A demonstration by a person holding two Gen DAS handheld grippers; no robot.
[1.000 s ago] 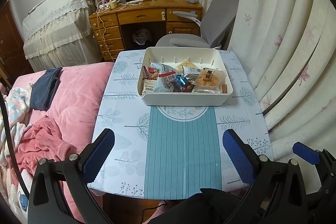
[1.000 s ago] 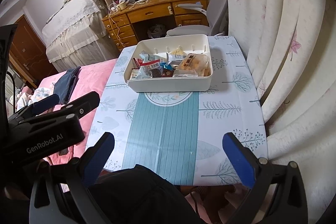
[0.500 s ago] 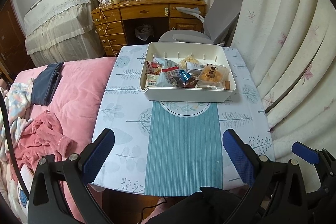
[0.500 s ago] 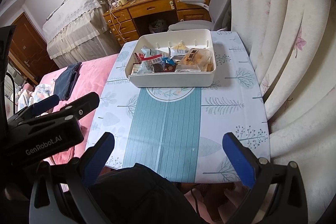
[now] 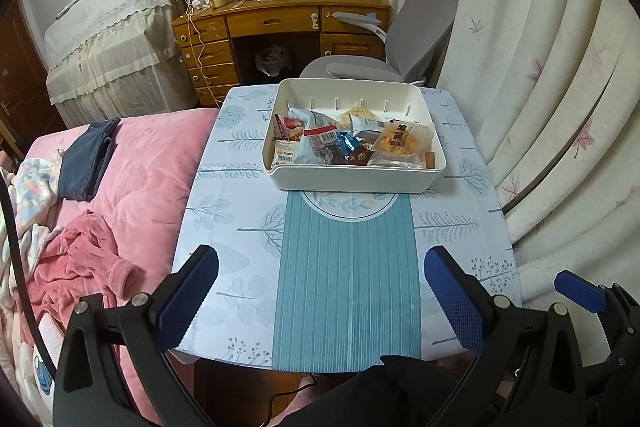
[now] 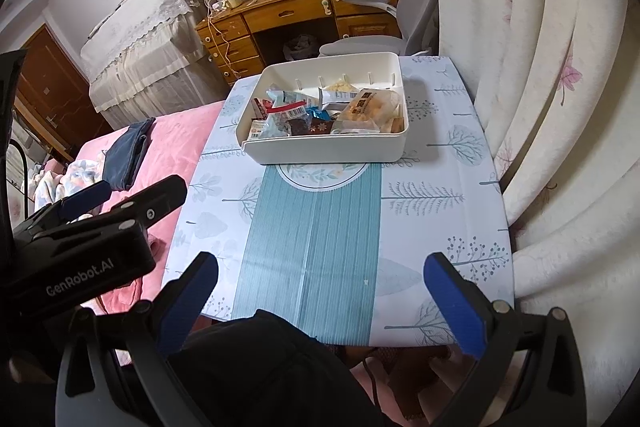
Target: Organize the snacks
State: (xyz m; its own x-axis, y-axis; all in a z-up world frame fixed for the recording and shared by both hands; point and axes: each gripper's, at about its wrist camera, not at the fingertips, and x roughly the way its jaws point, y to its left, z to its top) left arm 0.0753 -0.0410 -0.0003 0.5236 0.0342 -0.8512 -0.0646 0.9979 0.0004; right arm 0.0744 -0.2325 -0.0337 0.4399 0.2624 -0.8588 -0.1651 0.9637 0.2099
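Table (image 5: 240,227): covered, steady. Bin (image 5: 356,179) at its far end: white, rigid, best taken by the rim. Snacks (image 5: 320,143) lie heaped inside, toward its near wall: light, crinkly, likely slippery packets. The cracker pack (image 5: 404,143) at right looks fragile; pinch its sealed edge. Left gripper (image 5: 322,301) and right gripper (image 6: 322,301): jaws wide apart, empty, near end, well short of the bin.

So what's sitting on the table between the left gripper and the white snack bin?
Nothing: in the left wrist view, only bare tablecloth with its teal striped centre panel lies between the open left gripper and the white snack bin.
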